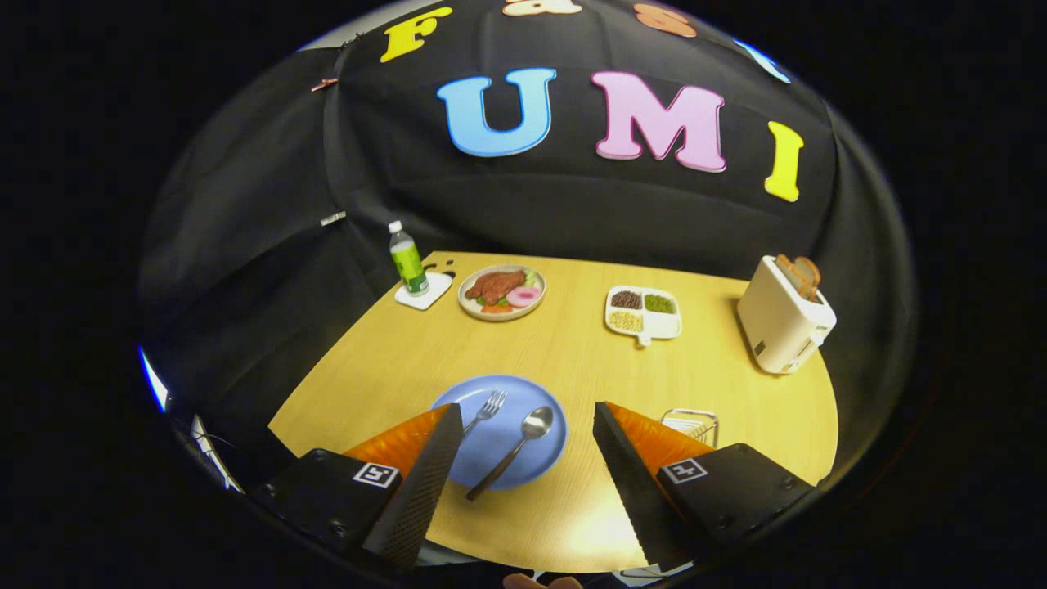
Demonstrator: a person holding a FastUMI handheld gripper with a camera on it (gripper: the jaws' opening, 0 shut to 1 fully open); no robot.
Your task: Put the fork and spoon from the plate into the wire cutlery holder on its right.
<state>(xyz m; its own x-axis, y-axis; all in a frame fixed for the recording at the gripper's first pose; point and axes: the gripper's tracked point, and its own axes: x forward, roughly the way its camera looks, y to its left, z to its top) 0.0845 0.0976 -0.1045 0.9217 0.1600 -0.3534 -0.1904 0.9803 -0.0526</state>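
Jaws: the gripper [523, 433] stands wide open over the near part of the worktop [572, 360] and holds nothing; two fingers [425, 474] show, one on each side.
Count on the plate: one fork [486, 411] and one spoon [517, 447], both lying on one blue plate [499, 450].
Plate place: between the jaws and just ahead of them, closer to the left finger, which covers its left edge.
Fork direction: the tines point away from the jaws; the long axis runs from the left finger outward (the handle is hidden behind that finger).
Spoon direction: the bowl points away from the jaws; the long axis is slanted, and the dark handle comes back toward the left finger, with its end at the near rim of the plate.
Fork and spoon: side by side, almost parallel, not touching.
Wire cutlery holder [689, 424]: one, just beyond the right finger, to the right of the plate and partly hidden by that finger.
Beyond the jaws: one bottle [407, 260] on one coaster [424, 292], one dish of food [502, 292], one divided tray [644, 312], one toaster [784, 317] (with bread in its slots).
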